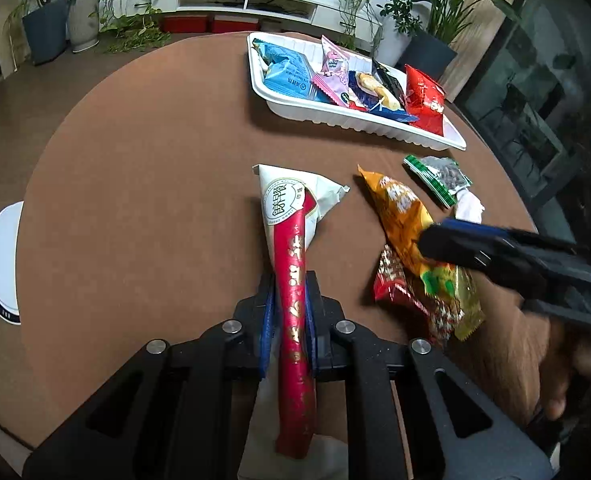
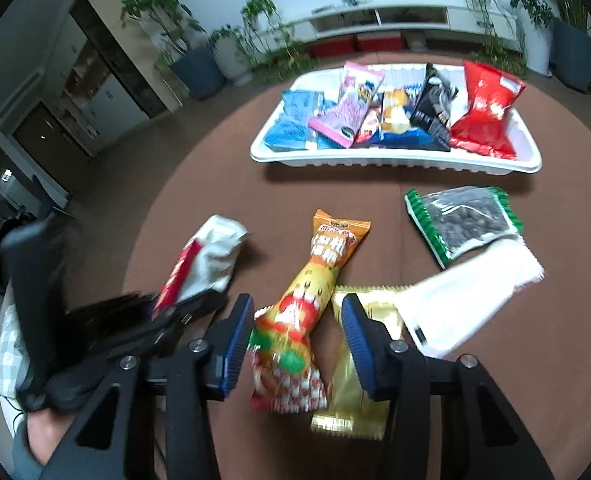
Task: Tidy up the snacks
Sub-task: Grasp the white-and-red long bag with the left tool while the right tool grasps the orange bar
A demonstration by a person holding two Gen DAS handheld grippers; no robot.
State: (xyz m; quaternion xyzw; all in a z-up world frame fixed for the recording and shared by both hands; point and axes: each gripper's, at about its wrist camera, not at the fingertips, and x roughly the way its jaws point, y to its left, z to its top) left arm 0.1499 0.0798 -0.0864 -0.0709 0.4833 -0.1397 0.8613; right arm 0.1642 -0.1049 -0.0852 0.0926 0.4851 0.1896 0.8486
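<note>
We see the white-and-red snack packet (image 1: 291, 264) clamped between our left gripper's (image 1: 291, 300) jaws, above the brown desk (image 1: 135, 184); to its right lies the orange snack packet (image 2: 315, 292), sitting between our right gripper's (image 2: 297, 316) jaws, which stand partly apart with the pads not pressing it; a gold packet (image 2: 359, 392) lies beneath; farther off, the white tray (image 2: 395, 162) holds more snacks; a green-edged packet (image 2: 463, 220) lies nearer, just before the tray.

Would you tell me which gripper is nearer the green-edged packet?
Right. The right gripper straddles the orange packet beside the green-edged packet; the left gripper holds the red-and-white packet, farther away.
</note>
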